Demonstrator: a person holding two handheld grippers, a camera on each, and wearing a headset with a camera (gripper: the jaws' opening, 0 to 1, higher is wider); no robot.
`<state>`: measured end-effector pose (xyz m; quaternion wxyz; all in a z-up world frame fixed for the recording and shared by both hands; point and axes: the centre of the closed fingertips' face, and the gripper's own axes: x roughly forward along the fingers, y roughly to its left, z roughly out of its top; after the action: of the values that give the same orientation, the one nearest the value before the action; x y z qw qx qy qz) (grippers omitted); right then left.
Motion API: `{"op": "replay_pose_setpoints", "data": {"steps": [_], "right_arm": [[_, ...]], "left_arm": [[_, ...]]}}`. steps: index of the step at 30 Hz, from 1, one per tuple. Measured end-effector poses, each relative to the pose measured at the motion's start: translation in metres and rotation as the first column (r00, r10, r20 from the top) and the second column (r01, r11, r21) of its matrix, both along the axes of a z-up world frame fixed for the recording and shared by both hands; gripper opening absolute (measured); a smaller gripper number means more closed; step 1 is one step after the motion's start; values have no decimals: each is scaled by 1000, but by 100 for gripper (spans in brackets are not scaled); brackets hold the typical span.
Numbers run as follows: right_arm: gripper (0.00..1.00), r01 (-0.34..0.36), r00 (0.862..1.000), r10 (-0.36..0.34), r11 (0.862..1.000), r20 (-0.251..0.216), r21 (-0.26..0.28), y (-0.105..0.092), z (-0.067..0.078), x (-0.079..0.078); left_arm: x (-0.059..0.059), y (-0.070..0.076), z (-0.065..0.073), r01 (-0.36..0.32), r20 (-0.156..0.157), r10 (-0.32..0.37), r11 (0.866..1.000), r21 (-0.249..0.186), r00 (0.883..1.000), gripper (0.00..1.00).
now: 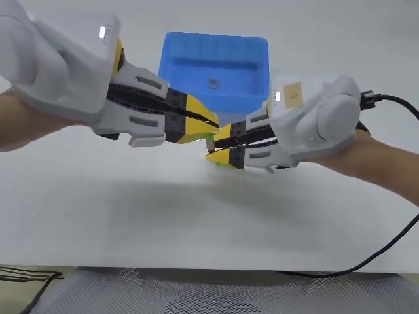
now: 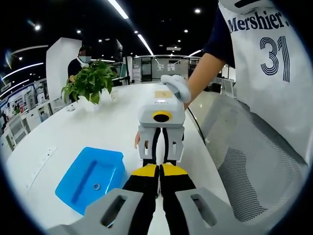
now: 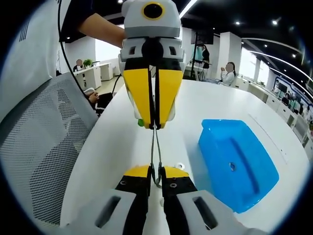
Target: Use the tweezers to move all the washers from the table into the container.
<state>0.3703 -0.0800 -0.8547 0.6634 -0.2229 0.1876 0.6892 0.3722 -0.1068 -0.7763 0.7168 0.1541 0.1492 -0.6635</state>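
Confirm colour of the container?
The container is plain blue, no pattern. It shows best in the head view.

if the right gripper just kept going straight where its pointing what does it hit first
Most likely the left gripper: it faces the right gripper tip to tip, with the tweezers spanning the gap between them. The blue container sits off to the side, out of that line.

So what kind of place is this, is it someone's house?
Probably not a house. It looks like a big open office or showroom: long white tables, a mesh office chair, ceiling strip lights and a potted plant.
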Motion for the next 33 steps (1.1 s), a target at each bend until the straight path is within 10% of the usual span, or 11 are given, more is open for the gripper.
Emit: {"op": "replay_pose_setpoints", "data": {"steps": [9, 33], "right_arm": [[9, 4, 1000, -5, 999, 21, 39, 4, 27, 4], [9, 41, 981, -56, 996, 186, 84, 12, 91, 70]], "left_arm": [[-1, -2, 28, 25, 29, -24, 1000, -10, 999, 5], [50, 9, 89, 61, 200, -63, 998, 18, 978, 5]]}}
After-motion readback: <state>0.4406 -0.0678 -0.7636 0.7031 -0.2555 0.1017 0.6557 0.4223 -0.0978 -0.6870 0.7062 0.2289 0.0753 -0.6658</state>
